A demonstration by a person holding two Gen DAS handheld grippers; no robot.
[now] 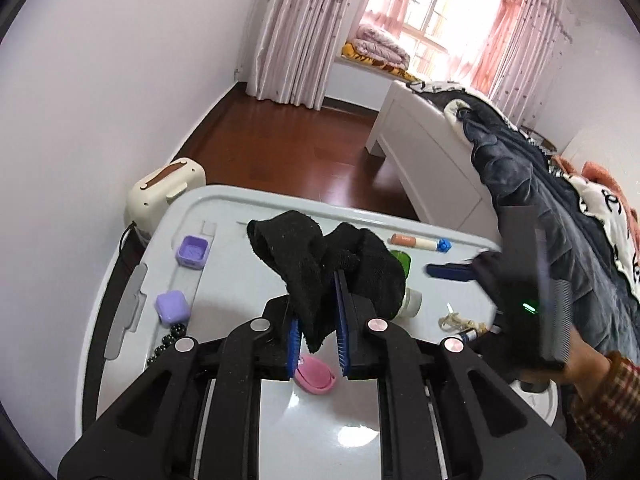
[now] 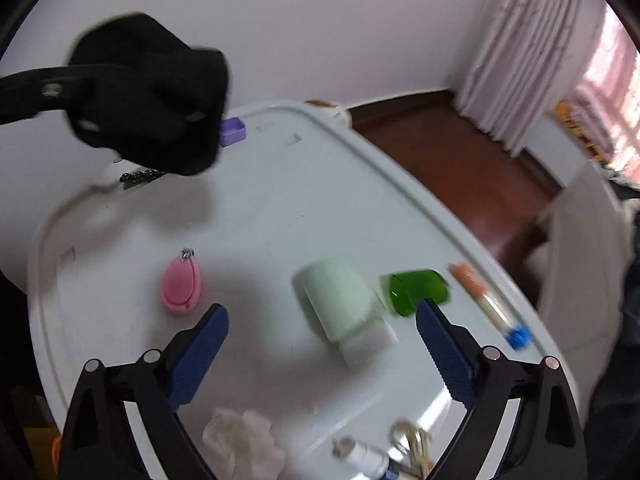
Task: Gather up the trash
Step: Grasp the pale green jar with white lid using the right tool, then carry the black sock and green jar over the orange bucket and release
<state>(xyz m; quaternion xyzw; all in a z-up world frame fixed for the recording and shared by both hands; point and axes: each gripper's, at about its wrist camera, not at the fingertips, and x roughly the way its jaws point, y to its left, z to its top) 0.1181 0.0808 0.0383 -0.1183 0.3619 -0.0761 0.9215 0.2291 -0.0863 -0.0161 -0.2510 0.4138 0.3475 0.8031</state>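
With my left gripper (image 1: 318, 316) clamped on the black sock (image 1: 320, 264) above the white lid (image 1: 224, 216), I keep my right gripper (image 2: 322, 344), jaws wide, centred over what looks like crumpled tissue (image 2: 244, 444) before closing.

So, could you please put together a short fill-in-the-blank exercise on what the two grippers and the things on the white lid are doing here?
1. The left gripper is shut on a ____ sock.
2. The right gripper hangs ____ over the pale green bottle, holding nothing.
3. The pink nail clipper lies on the white lid, to the ____ of the bottle in the right wrist view.

Missing words: black; open; left
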